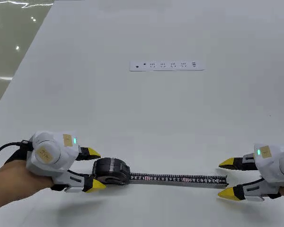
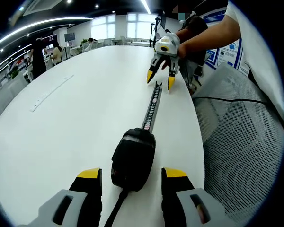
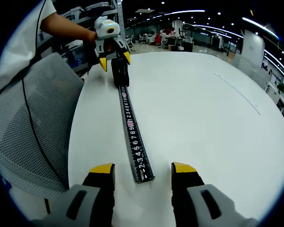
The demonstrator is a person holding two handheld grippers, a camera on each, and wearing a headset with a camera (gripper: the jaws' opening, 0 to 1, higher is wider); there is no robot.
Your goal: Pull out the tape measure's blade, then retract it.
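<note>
Your left gripper [image 1: 97, 169] is open. The tape case [image 1: 111, 171] lies on the white table [image 1: 156, 109], between its two yellow tips. In the left gripper view you can see a gap on each side of the case [image 2: 134, 158], so the jaws are not squeezing it. In the head view the near tip looks very close to the case. It may be touching, but I cannot be sure.

The blade [image 1: 177, 178] is pulled out. It lies flat on the table and runs in a straight line from the case to your right gripper [image 1: 226, 178]. You can read the numbers on it.

Your right gripper is open too. The end of the blade [image 3: 144, 178] sits between its yellow tips and touches neither one. It is a little nearer to the left tip in the right gripper view.

A white power strip [image 1: 166, 65] lies farther back on the table, well apart from the tape. A grey mesh chair [image 3: 33, 127] stands beside the table edge, near you.
</note>
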